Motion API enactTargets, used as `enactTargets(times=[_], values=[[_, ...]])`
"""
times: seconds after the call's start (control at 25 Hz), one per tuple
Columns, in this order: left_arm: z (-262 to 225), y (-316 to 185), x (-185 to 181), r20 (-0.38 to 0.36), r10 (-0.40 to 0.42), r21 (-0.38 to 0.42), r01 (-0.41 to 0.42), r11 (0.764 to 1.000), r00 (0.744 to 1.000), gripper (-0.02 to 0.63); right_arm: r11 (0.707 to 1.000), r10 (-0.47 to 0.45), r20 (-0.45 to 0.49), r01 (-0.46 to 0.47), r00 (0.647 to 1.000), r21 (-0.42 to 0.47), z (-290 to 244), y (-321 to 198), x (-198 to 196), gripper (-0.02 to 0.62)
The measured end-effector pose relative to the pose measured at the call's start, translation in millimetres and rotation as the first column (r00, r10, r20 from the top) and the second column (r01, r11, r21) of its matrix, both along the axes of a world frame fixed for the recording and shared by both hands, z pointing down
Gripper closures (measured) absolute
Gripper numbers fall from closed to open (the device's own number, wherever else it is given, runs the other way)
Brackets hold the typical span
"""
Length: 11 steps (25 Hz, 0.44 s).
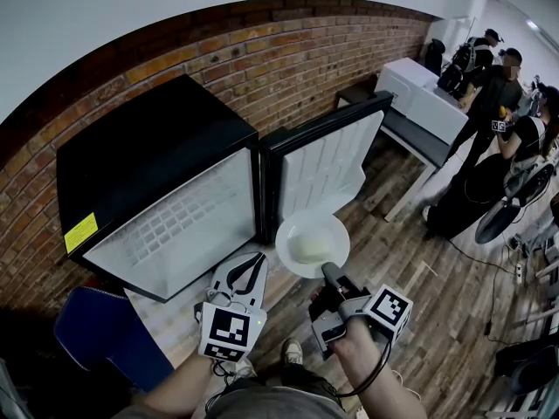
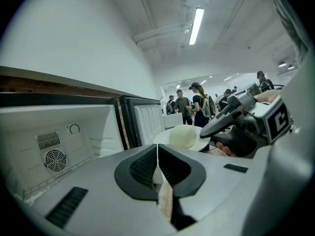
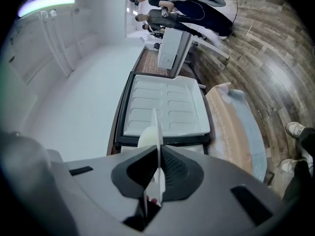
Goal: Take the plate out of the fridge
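Head view gives me what neither gripper view does: the plate (image 1: 312,243) held in the air before the open fridge (image 1: 148,173), its near rim in the right gripper (image 1: 329,271), the left gripper (image 1: 249,264) just beside. Right gripper view sees the plate only edge-on, a thin white line clamped between the jaws, while left gripper view shows its jaws together on nothing. The pale mound (image 1: 307,248) on the plate may be food; I can't tell.

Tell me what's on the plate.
One pale, rounded lump, bun-like, sits on the plate, which the right gripper holds by its rim outside the fridge. Nothing else shows on top; the patch under the lump is covered.
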State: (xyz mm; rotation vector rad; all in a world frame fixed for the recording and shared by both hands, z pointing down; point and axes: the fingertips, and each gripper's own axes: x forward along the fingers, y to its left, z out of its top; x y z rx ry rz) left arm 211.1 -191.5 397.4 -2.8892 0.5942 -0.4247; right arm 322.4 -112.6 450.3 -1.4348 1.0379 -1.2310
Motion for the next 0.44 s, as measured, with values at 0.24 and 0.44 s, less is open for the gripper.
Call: enactTargets(times=[0.24,0.44], values=[[-1.0,-0.6,0.9,0.002,-0.001,0.001,0.001,1.0,1.0,0.586,1.0,-0.004,0.007,0.004,1.0,0.0,-0.4,-0.6,-0.3,0.563],[-0.8,-1.1,-1.0,0.001,-0.003,-0.001,0.003,1.0,1.0,0.586,1.0,-0.005,0.008,0.005,1.0,0.002,-1.3,-0.6,-1.4,0.563]])
